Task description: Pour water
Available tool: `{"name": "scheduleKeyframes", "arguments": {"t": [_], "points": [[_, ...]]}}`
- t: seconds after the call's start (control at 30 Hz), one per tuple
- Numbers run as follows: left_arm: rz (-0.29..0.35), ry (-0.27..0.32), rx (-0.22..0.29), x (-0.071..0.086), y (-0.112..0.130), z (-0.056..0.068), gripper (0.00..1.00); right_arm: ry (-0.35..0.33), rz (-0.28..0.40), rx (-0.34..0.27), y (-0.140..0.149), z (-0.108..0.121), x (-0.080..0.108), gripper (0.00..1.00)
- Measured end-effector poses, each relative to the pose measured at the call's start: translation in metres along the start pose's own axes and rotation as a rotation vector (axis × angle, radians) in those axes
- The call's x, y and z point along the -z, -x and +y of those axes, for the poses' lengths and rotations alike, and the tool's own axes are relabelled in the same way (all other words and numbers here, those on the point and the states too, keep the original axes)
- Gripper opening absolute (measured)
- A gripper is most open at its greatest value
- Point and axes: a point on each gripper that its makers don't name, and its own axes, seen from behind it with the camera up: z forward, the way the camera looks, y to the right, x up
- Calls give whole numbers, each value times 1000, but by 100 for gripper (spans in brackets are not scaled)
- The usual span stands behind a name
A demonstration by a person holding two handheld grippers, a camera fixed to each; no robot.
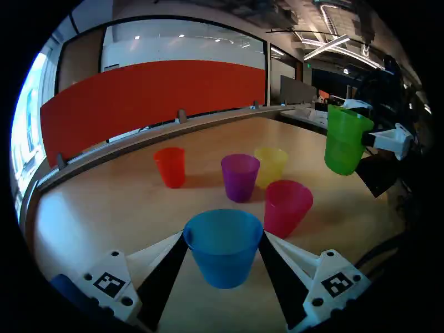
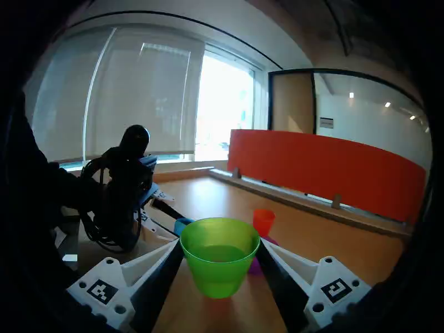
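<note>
Left gripper: you are closing the left gripper [image 1: 223,238] to cup width, both white fingers pressing the sides of a translucent blue plastic cup [image 1: 225,258] just under its rim.
Blue cup's footing: it is sitting upright and looking empty; you cannot tell whether its base is touching the pale wooden tabletop [image 1: 111,205].
Right gripper: you are gripping a translucent green plastic cup [image 2: 219,266] the same way in the right gripper [image 2: 220,247], fingers spread to its width and squeezing both flanks.
Water: clear water [image 2: 219,253] is lying level in the green cup, well below the rim.
Deciding relation: in the left gripper view, the green cup is hanging above and to the right of the blue cup, well apart, its long axis near vertical, so nothing is pouring.
Nearer hand: your right hand is carrying the water; the left is only steadying the target.
Materials: all the cups are smooth, thin-walled and tapered, likely flexing under a hard squeeze.
Other cups: beyond the blue cup an orange cup [image 1: 171,166], a purple cup [image 1: 240,177] and a yellow cup [image 1: 272,165] are standing; a pink cup [image 1: 286,208] is standing just beside it, to its right.
Coming move: it is probably calling for the green rim to travel over the blue mouth, then tip slowly.
</note>
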Motion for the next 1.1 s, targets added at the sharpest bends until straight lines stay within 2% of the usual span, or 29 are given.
{"name": "scheduleKeyframes", "arguments": {"t": [0.6,1.1], "points": [[-37,-10,-24,1,20,2,87,8,-10,3,5,3,3,92],[-40,-19,-12,10,25,1,87,18,-20,7,9,7,7,91]]}}
